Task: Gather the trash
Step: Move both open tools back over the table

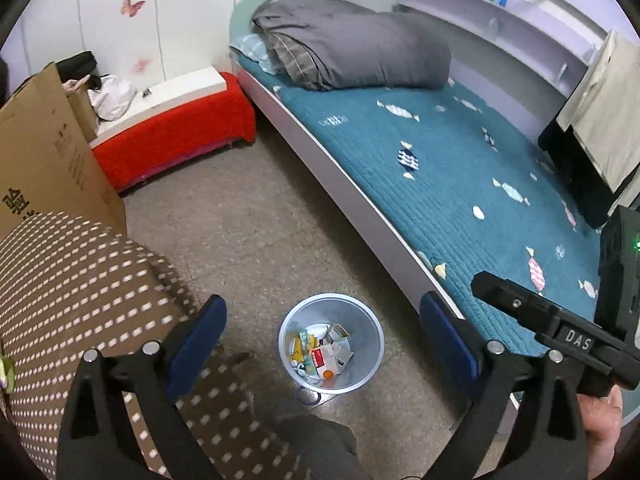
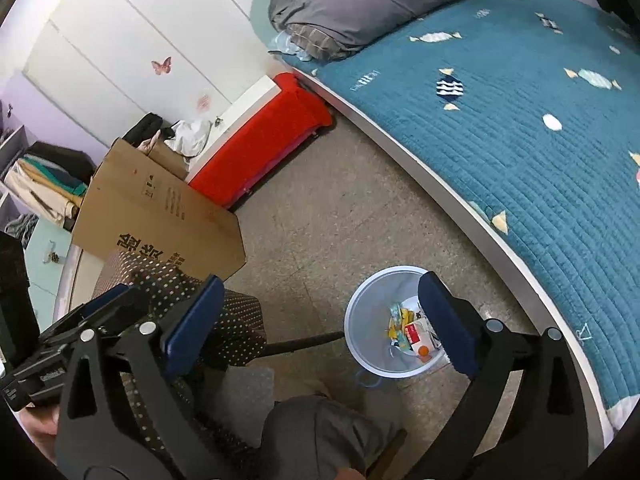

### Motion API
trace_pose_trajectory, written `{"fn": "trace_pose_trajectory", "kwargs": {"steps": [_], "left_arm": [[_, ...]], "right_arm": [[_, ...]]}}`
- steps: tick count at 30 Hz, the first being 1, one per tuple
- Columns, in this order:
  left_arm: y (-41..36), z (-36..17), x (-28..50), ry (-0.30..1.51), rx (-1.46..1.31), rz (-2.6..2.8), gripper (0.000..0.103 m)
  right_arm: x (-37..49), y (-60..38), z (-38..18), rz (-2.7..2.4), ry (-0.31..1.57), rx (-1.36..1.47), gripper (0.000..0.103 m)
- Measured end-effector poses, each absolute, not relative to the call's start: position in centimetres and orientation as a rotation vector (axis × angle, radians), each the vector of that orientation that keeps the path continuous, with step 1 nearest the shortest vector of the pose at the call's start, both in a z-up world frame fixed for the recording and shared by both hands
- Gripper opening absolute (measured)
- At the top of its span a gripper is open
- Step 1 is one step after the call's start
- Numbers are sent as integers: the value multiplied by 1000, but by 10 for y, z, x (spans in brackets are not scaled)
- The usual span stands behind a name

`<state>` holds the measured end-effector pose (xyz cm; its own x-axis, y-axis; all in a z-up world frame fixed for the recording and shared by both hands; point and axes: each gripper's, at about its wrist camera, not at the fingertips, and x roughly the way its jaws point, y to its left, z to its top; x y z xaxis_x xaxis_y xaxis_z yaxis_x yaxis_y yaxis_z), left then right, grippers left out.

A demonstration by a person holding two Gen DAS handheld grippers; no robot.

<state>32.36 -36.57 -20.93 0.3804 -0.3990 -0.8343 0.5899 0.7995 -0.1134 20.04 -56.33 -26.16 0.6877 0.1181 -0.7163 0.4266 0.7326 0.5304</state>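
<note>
Bed [image 1: 460, 168] at right; cardboard box [image 1: 48, 152] at far left. Bin [image 1: 360, 354] stands on the floor near the bed edge, holding the trash [image 1: 322, 350]. Left gripper [image 1: 324, 332] and right gripper [image 2: 320, 320], both spread wide and empty, hover above the bin.

A bed [image 1: 460, 168] with a teal quilt and a folded grey duvet [image 1: 352, 48] stands along white walls with butterfly stickers [image 1: 133, 6]. A red-draped bench [image 1: 176, 136] and a cardboard box [image 2: 160, 208] sit on the speckled floor [image 1: 256, 232].
</note>
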Motion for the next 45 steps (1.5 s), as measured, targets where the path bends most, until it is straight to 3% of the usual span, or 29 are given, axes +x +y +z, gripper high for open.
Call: {"fn": "trace_pose_trajectory", "kwargs": {"steps": [24, 45], "left_arm": [[-227, -126, 269, 761, 132, -526, 95], [-36, -119, 268, 694, -1, -240, 96]], "right_arm": [[226, -434, -171, -13, 774, 525, 97], [272, -270, -145, 232, 847, 308, 97]]}}
